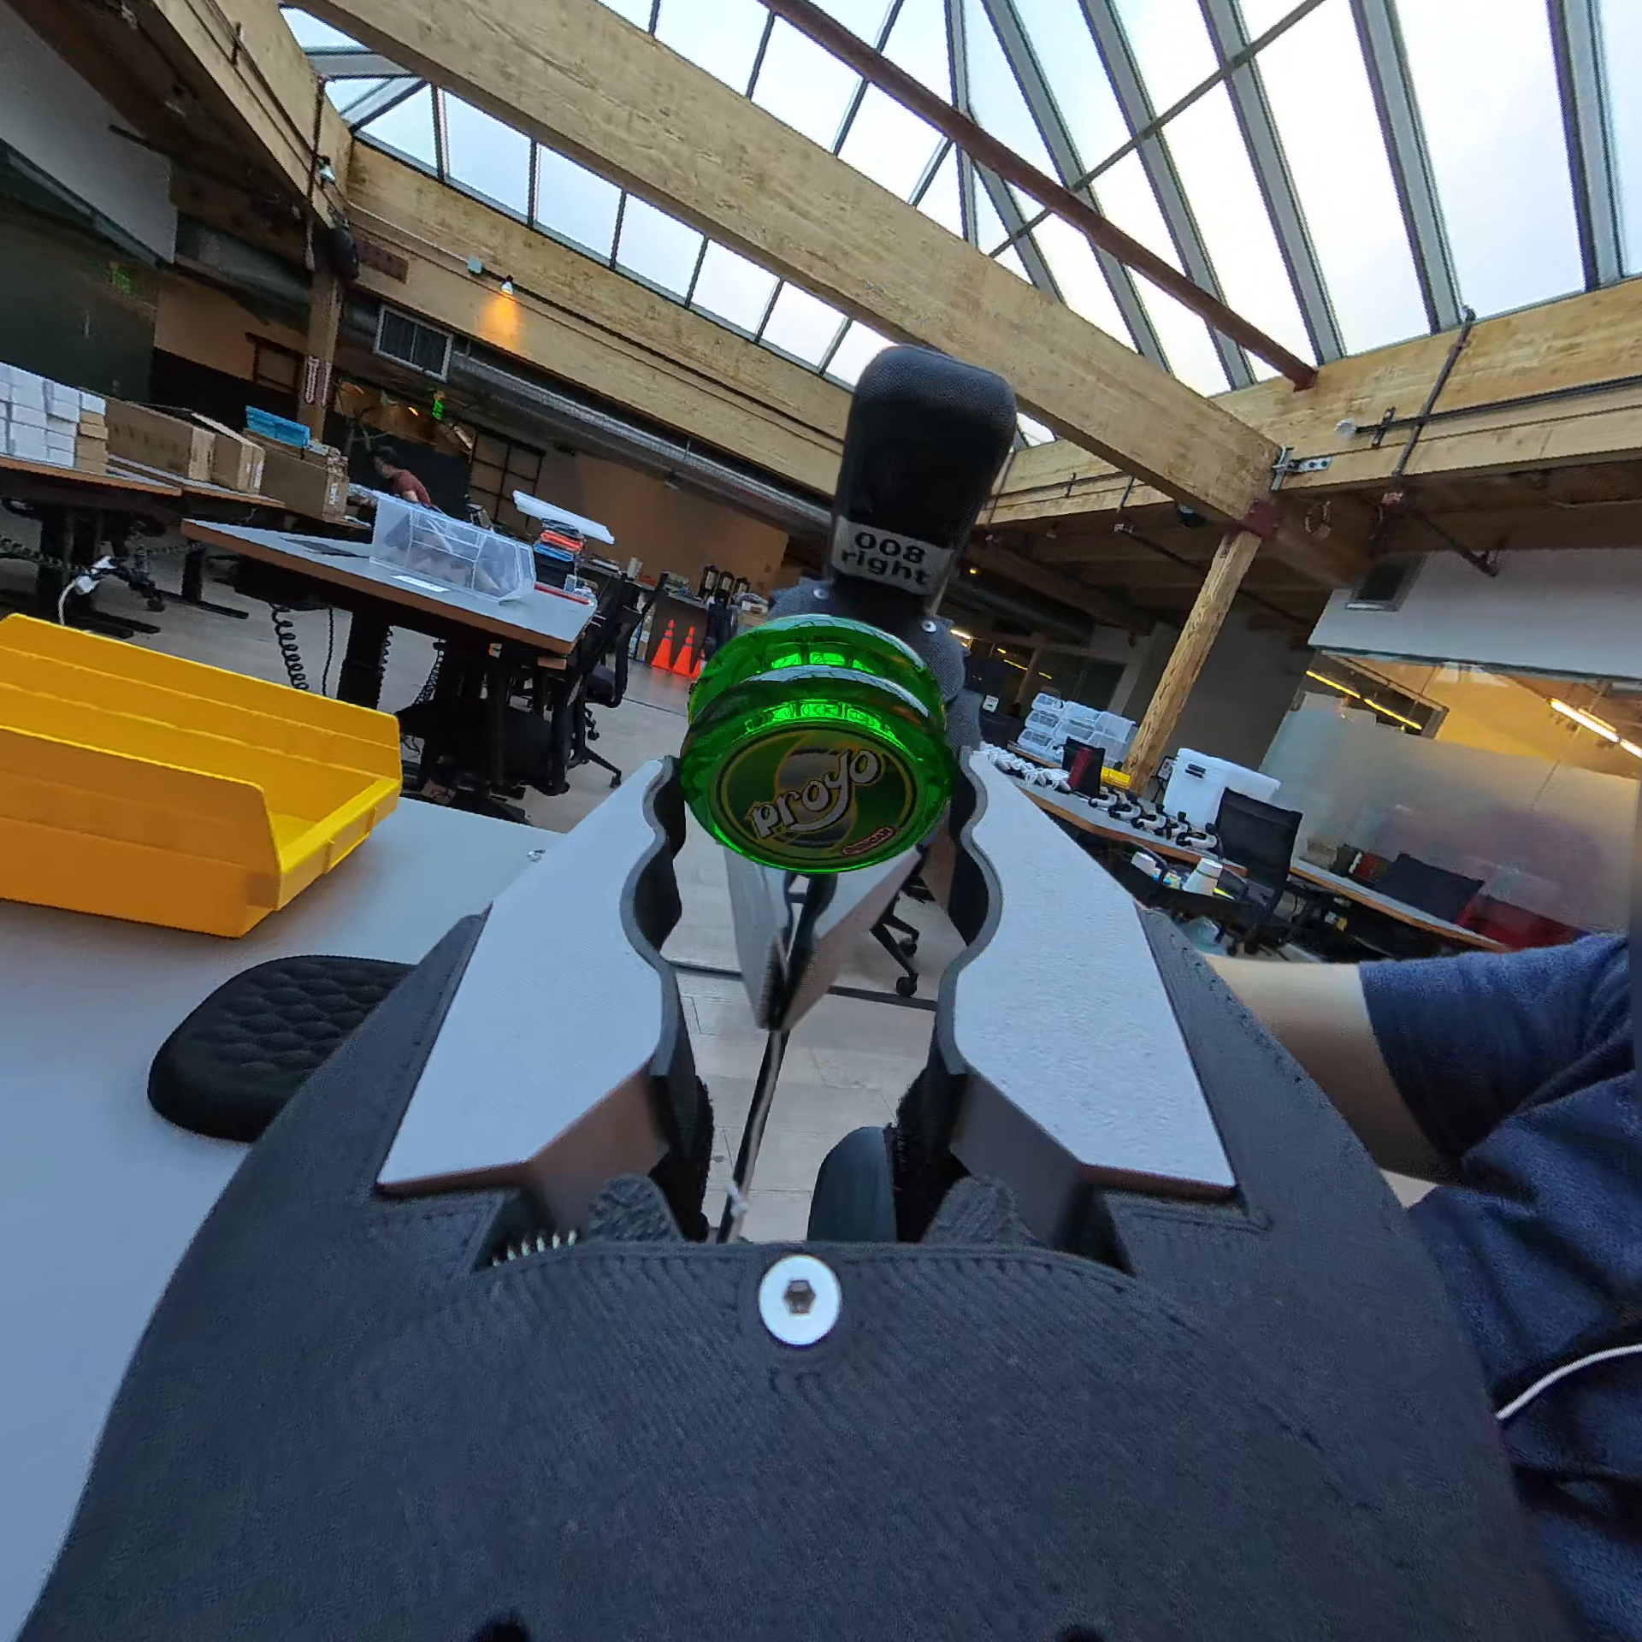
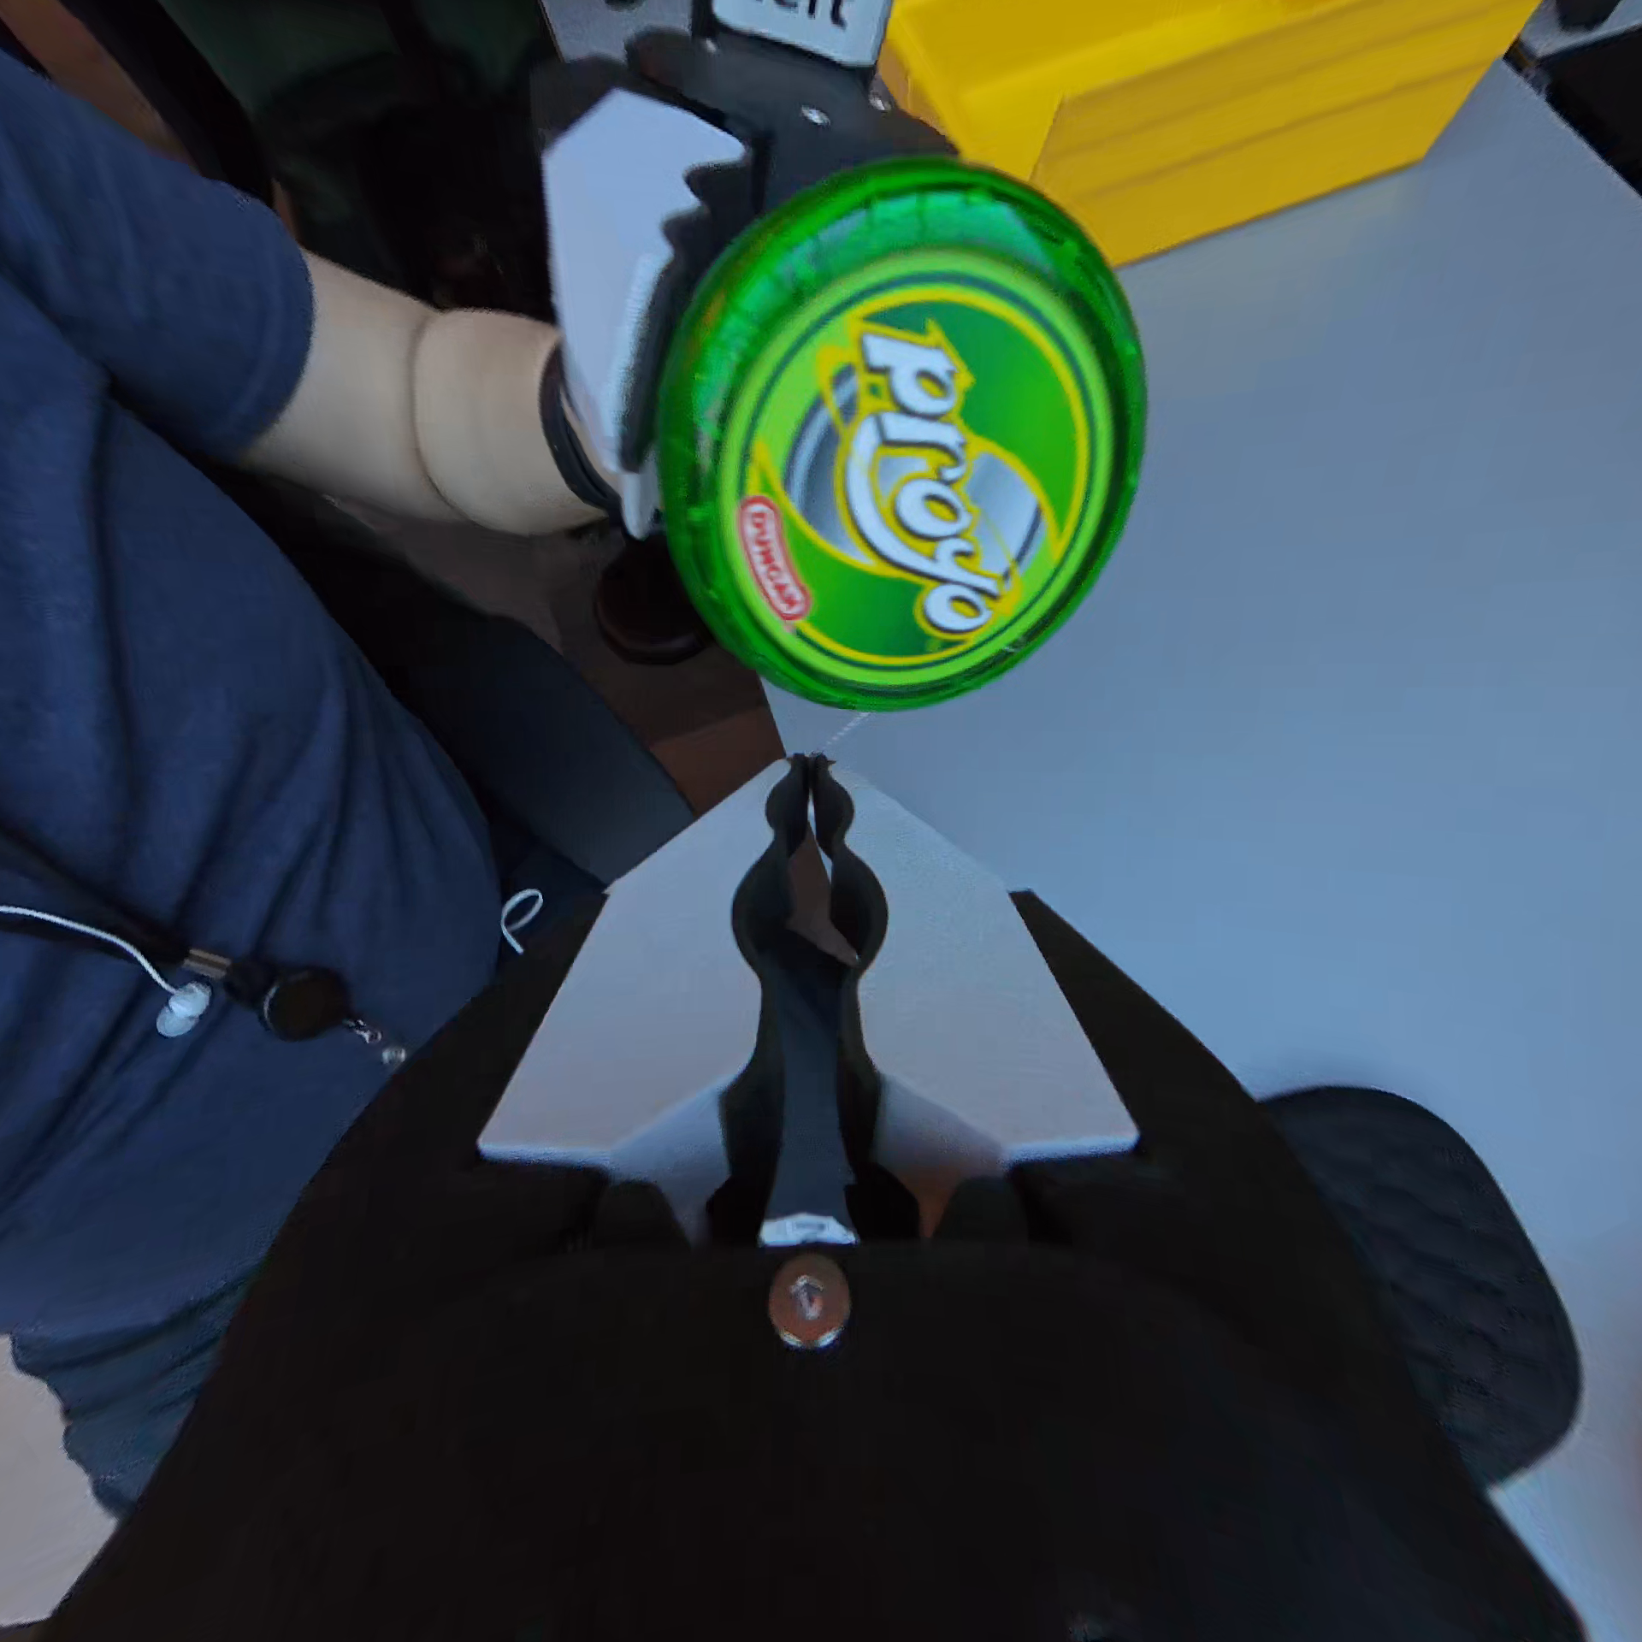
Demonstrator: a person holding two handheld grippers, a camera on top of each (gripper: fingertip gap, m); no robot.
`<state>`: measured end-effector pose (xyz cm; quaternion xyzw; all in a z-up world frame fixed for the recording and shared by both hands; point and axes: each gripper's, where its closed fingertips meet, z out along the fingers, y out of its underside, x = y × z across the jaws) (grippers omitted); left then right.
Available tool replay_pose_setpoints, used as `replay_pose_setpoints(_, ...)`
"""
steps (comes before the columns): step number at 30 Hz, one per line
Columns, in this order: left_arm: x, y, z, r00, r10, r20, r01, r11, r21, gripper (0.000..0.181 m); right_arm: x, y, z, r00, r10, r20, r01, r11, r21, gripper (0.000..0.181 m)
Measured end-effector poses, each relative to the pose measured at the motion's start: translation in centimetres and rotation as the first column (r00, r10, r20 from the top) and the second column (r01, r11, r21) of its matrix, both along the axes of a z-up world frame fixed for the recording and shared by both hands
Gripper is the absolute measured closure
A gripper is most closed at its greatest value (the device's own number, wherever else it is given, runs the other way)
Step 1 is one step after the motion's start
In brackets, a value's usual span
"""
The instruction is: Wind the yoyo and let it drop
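Note:
A translucent green yoyo (image 1: pixel 813 764) is gripped on its rims between the fingertips of my left gripper (image 1: pixel 817 775), held in the air past the table's edge. In the right wrist view the yoyo (image 2: pixel 897 435) shows face on, with one grey finger (image 2: pixel 613 267) of the left gripper beside it. My right gripper (image 2: pixel 807 761) is shut, pinching the thin white string (image 2: pixel 840 730) just below the yoyo. In the left wrist view the right gripper (image 1: pixel 773 1008) points back at me under the yoyo, and the string (image 1: pixel 755 1119) runs from it toward my left gripper's base.
A yellow bin (image 1: pixel 178 773) (image 2: pixel 1199 115) stands on the grey table (image 1: pixel 89 1199) (image 2: pixel 1333 711). A black padded rest (image 1: pixel 258 1040) (image 2: pixel 1422 1288) lies near the table's edge. A person's blue-sleeved arm (image 1: pixel 1510 1111) (image 2: pixel 133 622) is close beside the grippers. The tips of one gripper are about 7 centimetres away from the tips of the other.

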<state>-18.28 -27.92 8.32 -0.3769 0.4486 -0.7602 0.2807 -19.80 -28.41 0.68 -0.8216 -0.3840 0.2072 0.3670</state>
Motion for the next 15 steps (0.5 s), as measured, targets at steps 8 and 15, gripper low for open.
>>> replay_pose_setpoints(8, 1.4, 0.2, -2.3, 0.993, 0.112, -0.04, -0.106, 0.985, 0.138, 0.123, 0.0, -1.0, 0.8, 0.991, -0.058, -0.119, 0.068, 0.995, 0.076, 0.181)
replay_pose_setpoints(15, 1.7, 0.4, -3.3, 0.983, 0.181, -0.015, -0.176, 0.972, 0.157, 0.122, 0.3, -1.2, 4.0, 0.97, -0.075, -0.232, 0.099, 0.991, 0.094, 0.181)
